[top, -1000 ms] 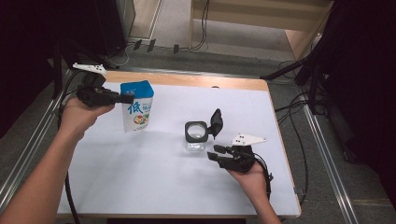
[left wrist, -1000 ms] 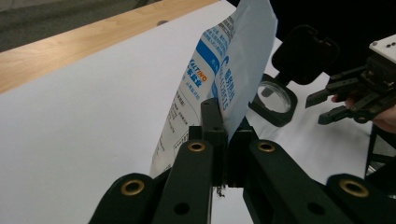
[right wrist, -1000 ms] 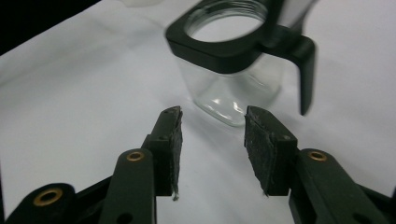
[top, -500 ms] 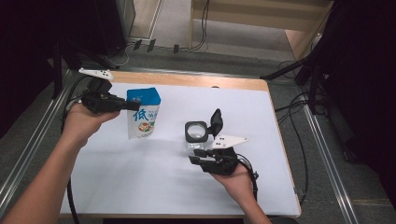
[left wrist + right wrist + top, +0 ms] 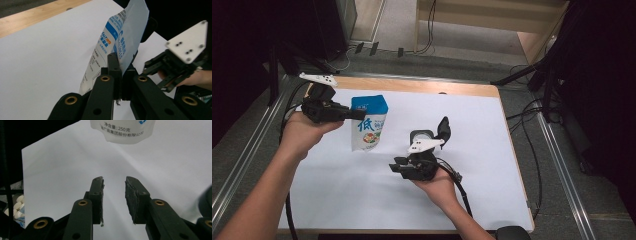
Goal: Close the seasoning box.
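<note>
White-and-blue milk pouch [image 5: 368,124] hangs above the desk [image 5: 492,125] at ten o'clock, clenched by the left gripper [image 5: 357,115]. Right gripper [image 5: 396,166], jaws apart and empty after narrowing, must next grasp its bottom.

The high view looks forward and down over the white table [image 5: 362,200]; each gripper view rides close, looking along its own black jaws. All three share the blue-and-white pouch [image 5: 369,125] [image 5: 120,42] [image 5: 122,131]
</note>
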Demonstrator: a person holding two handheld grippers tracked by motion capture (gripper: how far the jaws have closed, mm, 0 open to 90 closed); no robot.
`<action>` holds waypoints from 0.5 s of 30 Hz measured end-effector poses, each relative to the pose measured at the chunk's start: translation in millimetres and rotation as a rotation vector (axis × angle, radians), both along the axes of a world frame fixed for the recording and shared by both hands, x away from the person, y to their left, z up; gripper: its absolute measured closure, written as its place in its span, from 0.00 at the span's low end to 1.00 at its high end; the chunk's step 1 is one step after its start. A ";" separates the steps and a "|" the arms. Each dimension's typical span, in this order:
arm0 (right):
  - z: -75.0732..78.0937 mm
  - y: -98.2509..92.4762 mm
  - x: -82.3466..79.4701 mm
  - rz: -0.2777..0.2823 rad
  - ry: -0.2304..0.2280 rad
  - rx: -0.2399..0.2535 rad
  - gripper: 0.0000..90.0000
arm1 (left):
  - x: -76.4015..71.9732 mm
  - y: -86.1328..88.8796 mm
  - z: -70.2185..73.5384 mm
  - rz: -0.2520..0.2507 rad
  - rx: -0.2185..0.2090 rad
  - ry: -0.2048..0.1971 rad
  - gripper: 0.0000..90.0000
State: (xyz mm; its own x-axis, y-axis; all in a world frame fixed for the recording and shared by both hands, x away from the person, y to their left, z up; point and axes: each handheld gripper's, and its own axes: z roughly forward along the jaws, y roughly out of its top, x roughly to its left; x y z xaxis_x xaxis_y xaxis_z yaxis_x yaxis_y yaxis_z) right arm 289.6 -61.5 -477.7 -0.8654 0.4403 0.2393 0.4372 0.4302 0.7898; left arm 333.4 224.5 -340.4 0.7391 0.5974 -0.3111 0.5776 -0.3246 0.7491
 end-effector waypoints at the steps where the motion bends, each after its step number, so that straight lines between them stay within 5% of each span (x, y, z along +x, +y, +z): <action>1: -2.3 4.9 3.0 0.001 -0.004 -0.001 0.76 | -0.3 -1.1 1.5 -0.003 0.001 -0.002 1.00; 5: -9.1 18.2 11.2 0.003 0.032 0.012 0.75 | -5.5 -9.3 8.9 -0.007 0.027 -0.019 1.00; 7: -12.2 28.3 13.0 -0.004 -0.002 0.006 0.73 | -8.3 -14.6 11.2 -0.029 0.031 -0.017 1.00; 15: -20.5 47.0 17.6 -0.073 0.006 0.030 0.69 | -15.6 -21.5 20.7 -0.068 0.020 -0.016 1.00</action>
State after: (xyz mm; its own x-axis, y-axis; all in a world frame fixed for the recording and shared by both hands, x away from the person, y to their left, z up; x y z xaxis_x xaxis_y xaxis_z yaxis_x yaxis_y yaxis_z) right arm 307.2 -14.5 -498.2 -0.8297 0.4950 0.2580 0.4712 0.3734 0.7991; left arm 317.8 203.0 -319.7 0.7829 0.5519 -0.2873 0.5416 -0.3772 0.7513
